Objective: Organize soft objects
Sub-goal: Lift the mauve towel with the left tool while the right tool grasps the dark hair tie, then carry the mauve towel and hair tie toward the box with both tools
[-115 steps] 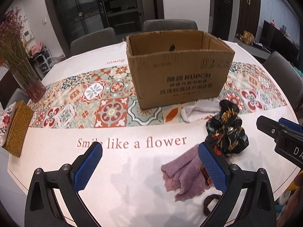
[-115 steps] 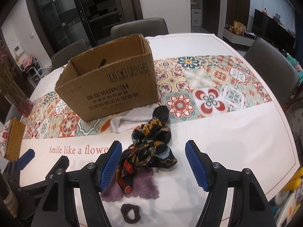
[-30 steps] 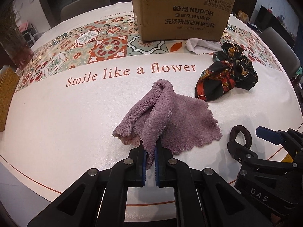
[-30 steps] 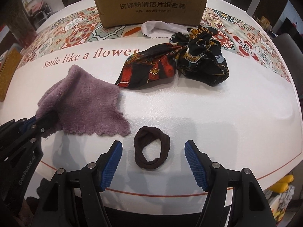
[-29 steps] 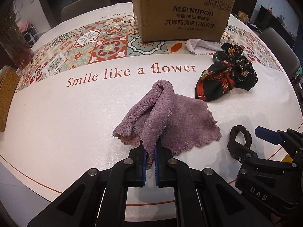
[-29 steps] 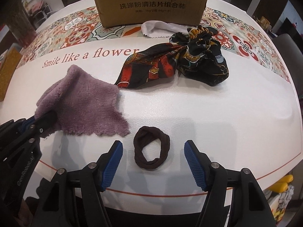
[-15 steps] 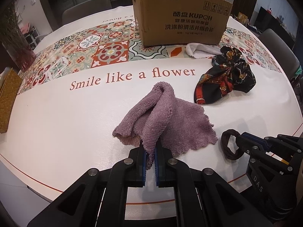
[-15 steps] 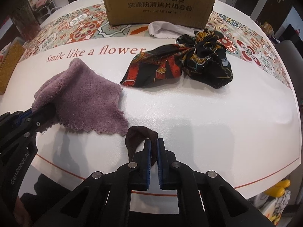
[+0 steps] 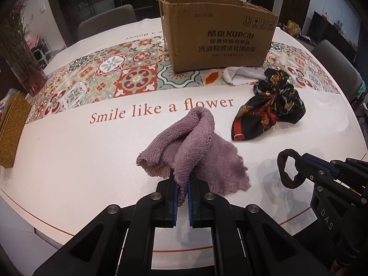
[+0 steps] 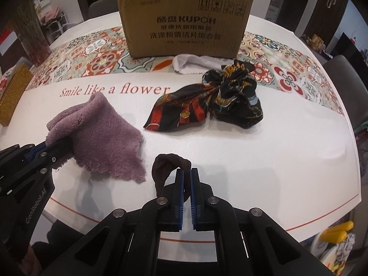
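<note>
Currently left gripper (image 9: pixel 182 193) pinching purple towel (image 9: pixel 195 151) edge; right gripper (image 10: pixel 187 184) clamping brown hair tie (image 10: pixel 168 168). Towel risking slipping, dragging before reaching far cardboard box (image 9: pixel 218 39).

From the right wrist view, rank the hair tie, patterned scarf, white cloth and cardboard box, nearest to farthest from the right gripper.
1. Hair tie, clamped in the right gripper.
2. Patterned scarf, ahead, slightly right.
3. White cloth, behind the scarf.
4. Cardboard box, farthest back.
</note>
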Available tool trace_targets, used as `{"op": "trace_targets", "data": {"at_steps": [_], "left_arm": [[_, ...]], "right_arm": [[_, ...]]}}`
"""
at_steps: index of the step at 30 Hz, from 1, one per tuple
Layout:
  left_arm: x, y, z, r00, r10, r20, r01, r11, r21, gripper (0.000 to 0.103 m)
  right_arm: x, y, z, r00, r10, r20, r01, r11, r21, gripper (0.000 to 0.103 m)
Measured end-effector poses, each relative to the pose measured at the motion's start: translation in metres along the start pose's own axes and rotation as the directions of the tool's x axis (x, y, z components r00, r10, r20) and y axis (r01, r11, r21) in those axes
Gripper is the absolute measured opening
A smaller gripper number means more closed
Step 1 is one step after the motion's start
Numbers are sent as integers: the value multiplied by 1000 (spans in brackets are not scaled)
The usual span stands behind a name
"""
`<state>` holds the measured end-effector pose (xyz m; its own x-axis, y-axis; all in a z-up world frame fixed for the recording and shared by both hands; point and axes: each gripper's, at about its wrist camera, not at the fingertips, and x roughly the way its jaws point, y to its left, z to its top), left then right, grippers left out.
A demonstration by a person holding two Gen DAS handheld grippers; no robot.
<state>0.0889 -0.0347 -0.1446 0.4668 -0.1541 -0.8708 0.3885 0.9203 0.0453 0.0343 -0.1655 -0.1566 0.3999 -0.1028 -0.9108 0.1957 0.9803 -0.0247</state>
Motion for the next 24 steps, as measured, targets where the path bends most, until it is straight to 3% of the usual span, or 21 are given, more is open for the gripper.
{"op": "trace_targets", "data": {"at_steps": [24], "left_arm": [[-39,-3,55,994,-5,106,5,1000,7,8]], "right_arm": [[-41,-14,45,992,31,126,-34,999,22,6]]}}
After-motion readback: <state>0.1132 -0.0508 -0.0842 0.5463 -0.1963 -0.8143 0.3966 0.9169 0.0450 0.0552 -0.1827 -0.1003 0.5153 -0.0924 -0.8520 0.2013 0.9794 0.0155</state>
